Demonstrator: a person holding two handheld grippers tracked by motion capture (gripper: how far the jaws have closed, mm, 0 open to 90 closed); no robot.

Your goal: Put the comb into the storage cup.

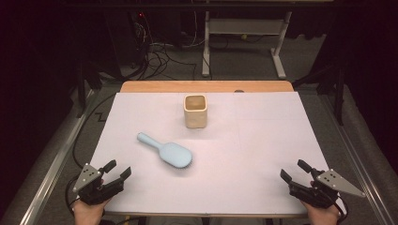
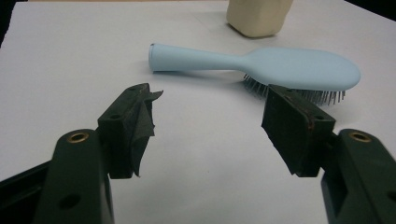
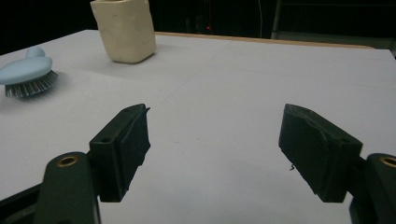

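A light blue hairbrush point(image 1: 166, 151) lies bristles down at centre left of the white surface point(image 1: 263, 154), handle pointing to the upper left. The left tool point(image 1: 118, 171), at lower left, is nearer; the right tool point(image 1: 294, 172) sits at lower right. Both gape wide, empty.

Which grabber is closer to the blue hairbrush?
Left. The left gripper sits at the table's near left corner, just short of the hairbrush. The right gripper is at the near right corner, much farther away.
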